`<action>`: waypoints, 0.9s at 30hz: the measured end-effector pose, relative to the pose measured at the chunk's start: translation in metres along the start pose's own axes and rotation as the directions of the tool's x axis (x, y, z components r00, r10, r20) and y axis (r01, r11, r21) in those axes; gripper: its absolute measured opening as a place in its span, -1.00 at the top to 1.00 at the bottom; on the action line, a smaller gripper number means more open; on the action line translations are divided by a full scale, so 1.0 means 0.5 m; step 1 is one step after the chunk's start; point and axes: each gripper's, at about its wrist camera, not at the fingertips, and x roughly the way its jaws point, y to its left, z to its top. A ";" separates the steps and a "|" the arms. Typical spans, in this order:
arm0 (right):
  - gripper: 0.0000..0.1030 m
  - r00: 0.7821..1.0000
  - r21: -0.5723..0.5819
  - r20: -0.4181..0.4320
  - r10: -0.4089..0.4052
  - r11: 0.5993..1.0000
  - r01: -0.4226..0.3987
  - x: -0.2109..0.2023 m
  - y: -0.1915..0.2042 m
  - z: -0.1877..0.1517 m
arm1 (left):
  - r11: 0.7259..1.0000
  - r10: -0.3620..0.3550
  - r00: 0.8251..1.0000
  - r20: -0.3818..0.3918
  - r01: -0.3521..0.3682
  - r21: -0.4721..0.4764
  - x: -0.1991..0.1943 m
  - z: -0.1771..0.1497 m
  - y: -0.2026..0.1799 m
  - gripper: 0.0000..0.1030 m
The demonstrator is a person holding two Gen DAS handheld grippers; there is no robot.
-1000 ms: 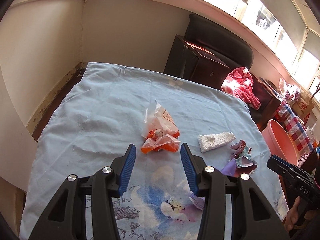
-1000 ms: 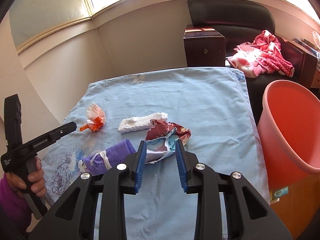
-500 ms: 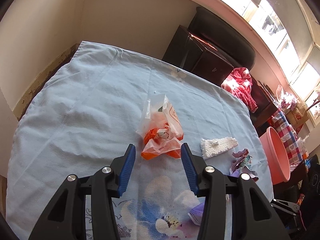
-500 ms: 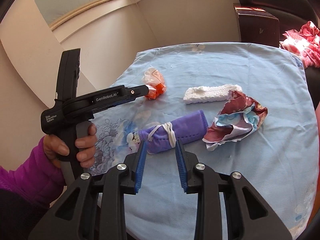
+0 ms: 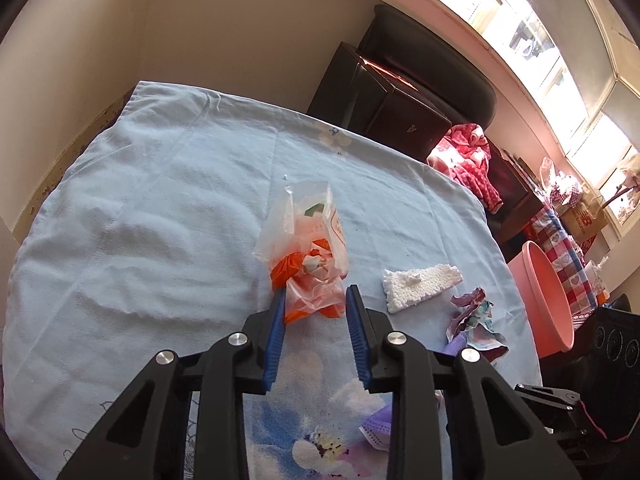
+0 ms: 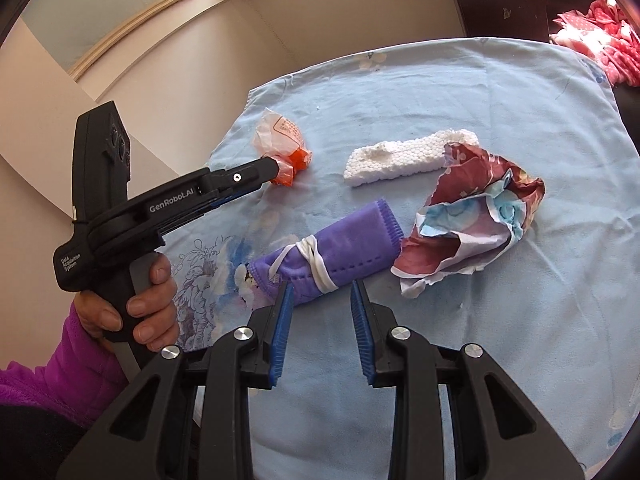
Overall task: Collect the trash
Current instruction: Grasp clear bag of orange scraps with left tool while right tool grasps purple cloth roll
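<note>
The left gripper [image 5: 314, 300] had just been closing, and its blue fingers [image 5: 277, 320] flanked the near end of the orange-and-clear plastic bag [image 5: 310, 256]; the left pad touched the orange film, while whether the right pad pressed on it could not be told. The bag stretched away beyond the fingertips on the surface [image 5: 140, 220], which was covered by a pale blue cloth. To the right of those fingers lay a white foam piece [image 5: 418, 282] and, nearer, a crumpled wrapper [image 5: 474, 316]. The right gripper [image 6: 322, 292] hovered with its fingers [image 6: 283, 328] apart, nothing between them; the rolled purple mask [image 6: 344, 248] lay just beyond the tips, with the wrapper to its right. A pink bucket [image 5: 548, 296] stood off the surface's right edge.
</note>
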 end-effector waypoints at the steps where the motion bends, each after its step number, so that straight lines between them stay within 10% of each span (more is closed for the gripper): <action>1: 0.41 1.000 0.009 0.001 0.002 1.000 -0.002 0.003 -0.003 0.005 | 1.000 0.000 1.000 0.005 0.000 -0.001 -0.003 -0.001 -0.001 0.50; 17: 0.25 1.000 0.017 0.005 0.002 1.000 -0.002 0.057 0.005 0.081 | 1.000 -0.004 0.997 0.075 0.006 -0.030 -0.066 -0.023 0.031 0.60; 27: 0.16 0.990 -0.060 0.011 -0.143 0.988 0.143 0.051 0.044 0.025 | 0.999 -0.021 0.996 0.092 0.025 -0.036 -0.088 -0.034 0.037 0.60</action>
